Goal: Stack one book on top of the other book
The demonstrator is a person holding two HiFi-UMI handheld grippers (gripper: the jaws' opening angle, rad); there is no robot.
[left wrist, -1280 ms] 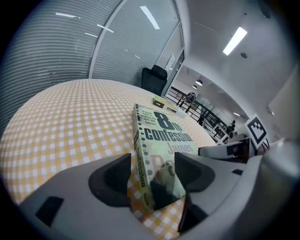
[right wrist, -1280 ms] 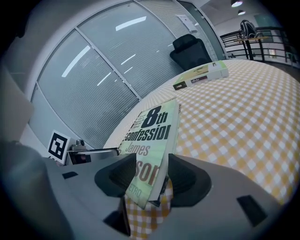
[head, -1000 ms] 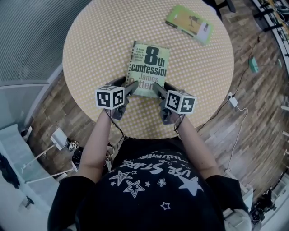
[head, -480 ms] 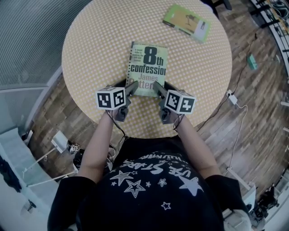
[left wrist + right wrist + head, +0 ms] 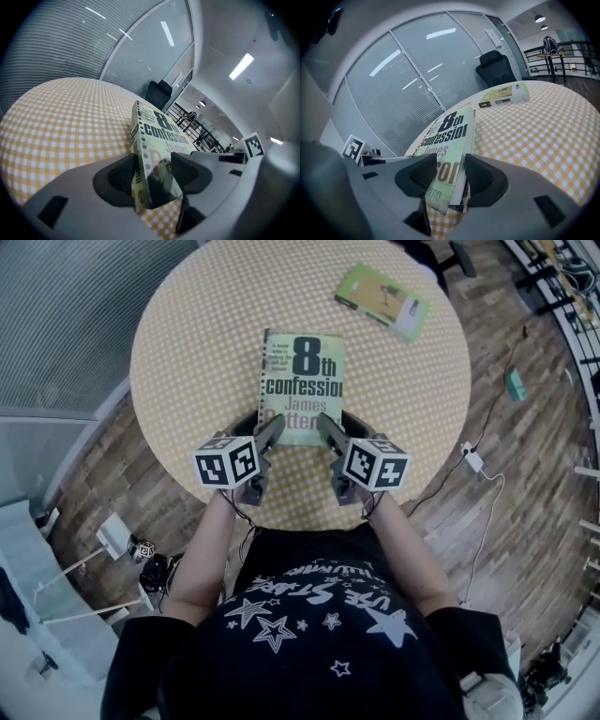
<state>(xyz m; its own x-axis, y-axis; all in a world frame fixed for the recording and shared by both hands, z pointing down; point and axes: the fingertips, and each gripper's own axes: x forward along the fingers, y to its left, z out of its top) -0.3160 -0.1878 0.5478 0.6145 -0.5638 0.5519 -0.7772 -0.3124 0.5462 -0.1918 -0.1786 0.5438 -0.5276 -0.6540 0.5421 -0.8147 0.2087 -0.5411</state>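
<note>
1. On the round checked counter, seen from my head, the large book lies lengthwise before me, with its near end between my two claws.
2. My left claw pinches the book's near left corner. Its jaws have just been closing, and its own view shows that corner wedged between the pads.
3. My right claw pinches the near right corner. Its own view shows the cover and page edges pressed between both pads.
4. Both claw views show checked cloth beneath the book's near edge, so that end is off the counter. The head view does not make this plain.
5. The small green book lies flat near the far right rim, well apart from the large one. The right claw view shows it beyond the large book, while the left claw view misses it.
6. Only the head view shows the wooden floor around the counter, and only the claw views show the ceiling lights.
</note>
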